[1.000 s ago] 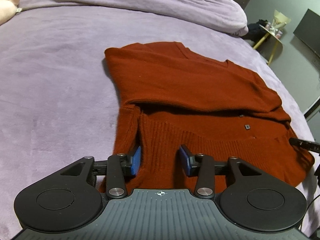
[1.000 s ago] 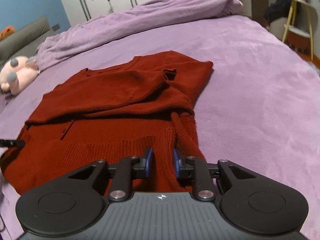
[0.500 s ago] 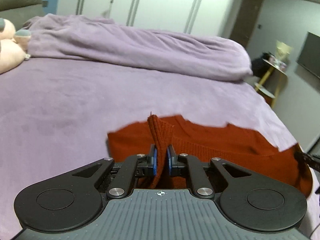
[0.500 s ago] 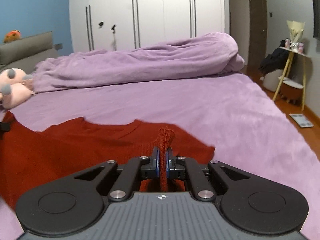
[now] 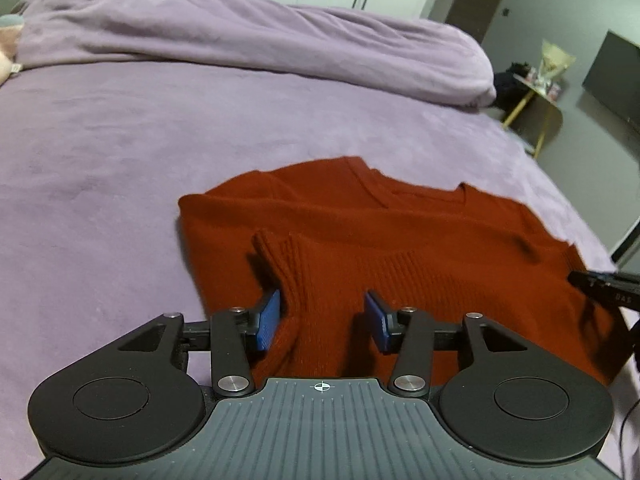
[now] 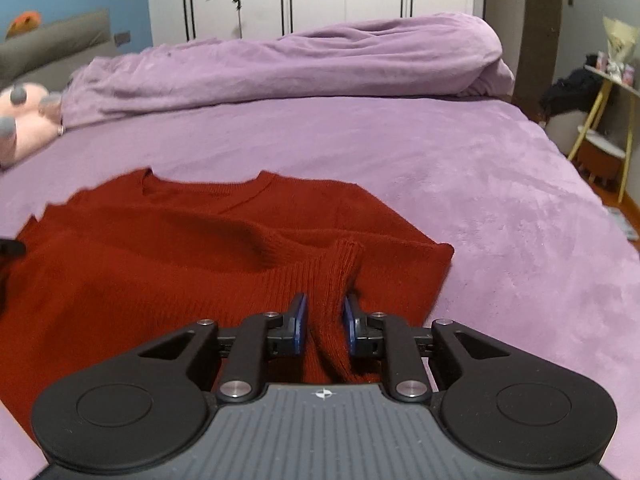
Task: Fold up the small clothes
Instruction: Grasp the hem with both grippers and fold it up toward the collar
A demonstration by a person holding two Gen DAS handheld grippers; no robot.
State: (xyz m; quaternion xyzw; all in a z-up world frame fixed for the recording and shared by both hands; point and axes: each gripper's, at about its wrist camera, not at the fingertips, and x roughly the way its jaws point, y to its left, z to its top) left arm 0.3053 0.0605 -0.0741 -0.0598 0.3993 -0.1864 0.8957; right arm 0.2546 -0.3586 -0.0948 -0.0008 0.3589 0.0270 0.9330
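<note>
The fingers (image 5: 269,320) of the left gripper (image 5: 322,321) stand wide apart, released, with the ribbed hem of the red sweater (image 5: 400,248) lying loose between them. The fingers (image 6: 298,324) of the right gripper (image 6: 323,323) are also parted, though less widely, and a ridge of the hem (image 6: 332,276) stands up in the gap without being pinched, as far as I can see. The sweater lies on the purple bed (image 6: 440,168), with its lower part folded up over the body toward the neckline (image 6: 224,188). I judge that this is the release after the bottom fold. To do it well, both grippers should draw straight back and low, so that no knit catches on a pad and lifts again. The raised ridge near the right gripper may spring up; a light press could flatten it. The two hem corners should lie level with each other, otherwise the next fold will be crooked.
</note>
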